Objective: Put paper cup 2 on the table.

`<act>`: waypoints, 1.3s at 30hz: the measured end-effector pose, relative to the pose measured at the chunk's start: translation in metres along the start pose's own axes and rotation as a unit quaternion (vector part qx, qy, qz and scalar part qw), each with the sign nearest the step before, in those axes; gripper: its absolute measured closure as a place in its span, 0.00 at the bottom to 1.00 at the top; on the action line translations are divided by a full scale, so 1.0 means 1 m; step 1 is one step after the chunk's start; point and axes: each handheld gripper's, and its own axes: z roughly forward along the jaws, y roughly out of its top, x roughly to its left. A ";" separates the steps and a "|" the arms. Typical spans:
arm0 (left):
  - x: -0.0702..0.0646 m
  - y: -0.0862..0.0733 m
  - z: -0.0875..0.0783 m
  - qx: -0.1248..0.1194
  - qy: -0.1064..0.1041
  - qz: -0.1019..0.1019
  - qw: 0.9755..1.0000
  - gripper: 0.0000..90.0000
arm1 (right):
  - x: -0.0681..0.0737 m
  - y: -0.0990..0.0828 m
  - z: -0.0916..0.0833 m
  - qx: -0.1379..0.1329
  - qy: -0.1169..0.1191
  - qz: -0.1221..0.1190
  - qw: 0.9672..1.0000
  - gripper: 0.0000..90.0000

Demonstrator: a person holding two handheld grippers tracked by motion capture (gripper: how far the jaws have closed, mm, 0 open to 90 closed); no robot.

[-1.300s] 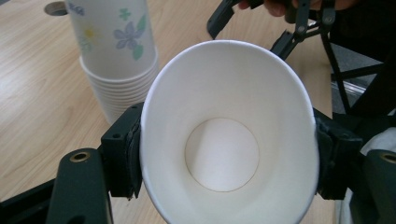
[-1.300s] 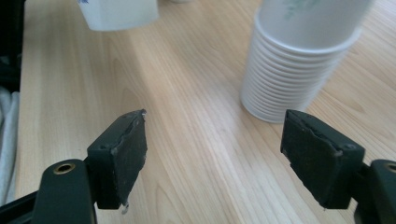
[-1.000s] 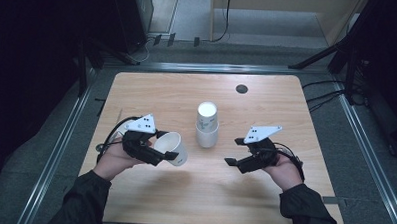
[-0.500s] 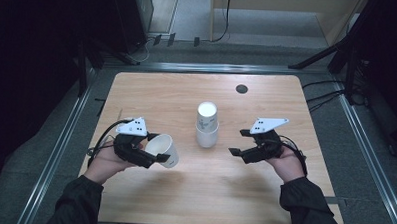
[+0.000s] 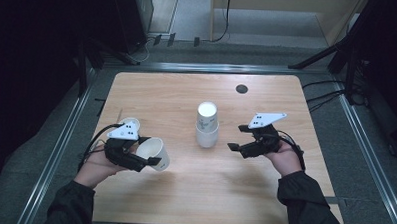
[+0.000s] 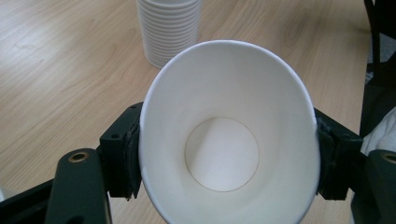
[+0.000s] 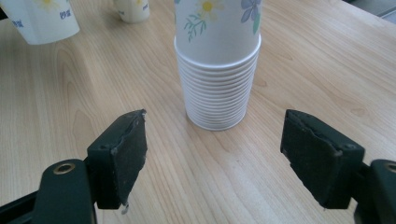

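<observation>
Lower left of the high view: the left gripper [image 5: 152, 162], held in the person's left hand [image 5: 97, 163], clamps a single white paper cup [image 5: 154, 153] above the wooden table [image 5: 152, 98]. The cup lies tilted on its side, its mouth turned toward the hand. In the left gripper view the two black pads [image 6: 127, 156] press on opposite sides of the cup's rim [image 6: 229, 135], squeezing it into an oval; the cup's inside and round bottom face the camera.

Centre of the high view: the stack of nested paper cups [image 5: 206, 125] stands upright on the table, well apart from the held cup. In the left gripper view the stack [image 6: 170, 28] appears at the top, beyond the cup.

Right of the high view: the right gripper [image 5: 235, 138], in the person's right hand [image 5: 285, 157], points at the stack. In the right gripper view its jaws stand wide apart with nothing between them; the pads [image 7: 126, 149] touch neither the table nor the flower-printed stack [image 7: 217, 65], which stands just beyond the jaws.
</observation>
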 end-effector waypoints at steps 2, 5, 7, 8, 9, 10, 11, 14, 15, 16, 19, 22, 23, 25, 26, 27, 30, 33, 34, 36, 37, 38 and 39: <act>0.001 -0.003 -0.002 -0.001 0.005 -0.004 1.000 0.29 | -0.002 0.001 0.001 0.000 0.000 -0.001 1.000 0.25; 0.003 -0.007 -0.005 -0.002 0.011 -0.012 1.000 0.29 | -0.004 0.002 0.003 0.004 0.000 0.004 1.000 0.25; 0.005 -0.011 -0.007 0.002 0.015 -0.015 1.000 0.29 | -0.005 0.003 0.005 0.004 0.000 0.002 1.000 0.25; 0.006 -0.012 -0.008 0.003 0.018 -0.016 1.000 0.29 | -0.005 0.003 0.006 0.005 0.000 0.001 1.000 0.25; 0.006 -0.014 -0.009 0.002 0.019 -0.019 1.000 0.29 | -0.005 0.004 0.007 0.005 0.001 0.001 1.000 0.25; 0.007 -0.015 -0.010 0.004 0.022 -0.020 1.000 0.29 | -0.005 0.005 0.008 0.006 0.002 0.001 1.000 0.25; 0.007 -0.016 -0.010 0.004 0.024 -0.022 0.999 0.29 | -0.005 0.005 0.009 0.008 0.005 0.000 1.000 0.25; 0.008 -0.020 -0.012 0.009 0.031 -0.025 0.999 0.29 | -0.005 0.006 0.011 0.008 0.004 -0.004 1.000 0.25; 0.009 -0.021 -0.012 0.010 0.032 -0.025 0.999 0.29 | -0.005 0.007 0.012 0.008 0.004 -0.004 1.000 0.25; 0.009 -0.022 -0.013 0.011 0.033 -0.026 0.999 0.29 | -0.005 0.007 0.012 0.006 0.006 -0.004 1.000 0.25; 0.012 -0.026 -0.014 0.014 0.039 -0.031 0.999 0.29 | -0.005 0.008 0.013 0.007 0.005 -0.002 1.000 0.26; 0.016 -0.030 -0.014 0.021 0.046 -0.035 0.998 0.28 | -0.006 0.009 0.014 0.007 0.006 -0.004 1.000 0.26; 0.017 -0.031 -0.014 0.023 0.050 -0.036 0.998 0.28 | -0.006 0.009 0.014 0.007 0.007 -0.005 1.000 0.26; 0.021 -0.033 -0.014 0.026 0.054 -0.042 0.997 0.28 | -0.006 0.009 0.014 0.009 0.006 -0.005 1.000 0.26; 0.022 -0.034 -0.014 0.026 0.058 -0.046 0.997 0.28 | -0.006 0.009 0.015 0.009 0.007 -0.006 1.000 0.26; 0.024 -0.035 -0.014 0.028 0.060 -0.048 0.997 0.28 | -0.006 0.009 0.015 0.010 0.007 -0.005 1.000 0.25; 0.028 -0.038 -0.012 0.032 0.065 -0.054 0.996 0.28 | -0.006 0.008 0.015 0.012 0.007 -0.006 1.000 0.26; 0.031 -0.040 -0.008 0.042 0.071 -0.056 0.995 0.28 | -0.005 0.008 0.016 0.015 0.007 -0.008 1.000 0.25; 0.032 -0.041 -0.007 0.048 0.072 -0.056 0.995 0.28 | -0.005 0.008 0.017 0.015 0.007 -0.009 1.000 0.25; 0.033 -0.042 -0.004 0.056 0.075 -0.056 0.994 0.27 | -0.005 0.008 0.017 0.017 0.008 -0.009 1.000 0.26; 0.033 -0.043 -0.002 0.057 0.076 -0.055 0.994 0.27 | -0.004 0.008 0.017 0.017 0.009 -0.011 1.000 0.25; 0.034 -0.043 -0.002 0.060 0.077 -0.055 0.994 0.27 | -0.004 0.008 0.018 0.018 0.011 -0.011 1.000 0.25; 0.034 -0.043 -0.001 0.062 0.079 -0.055 0.993 0.27 | -0.004 0.008 0.018 0.019 0.011 -0.012 1.000 0.25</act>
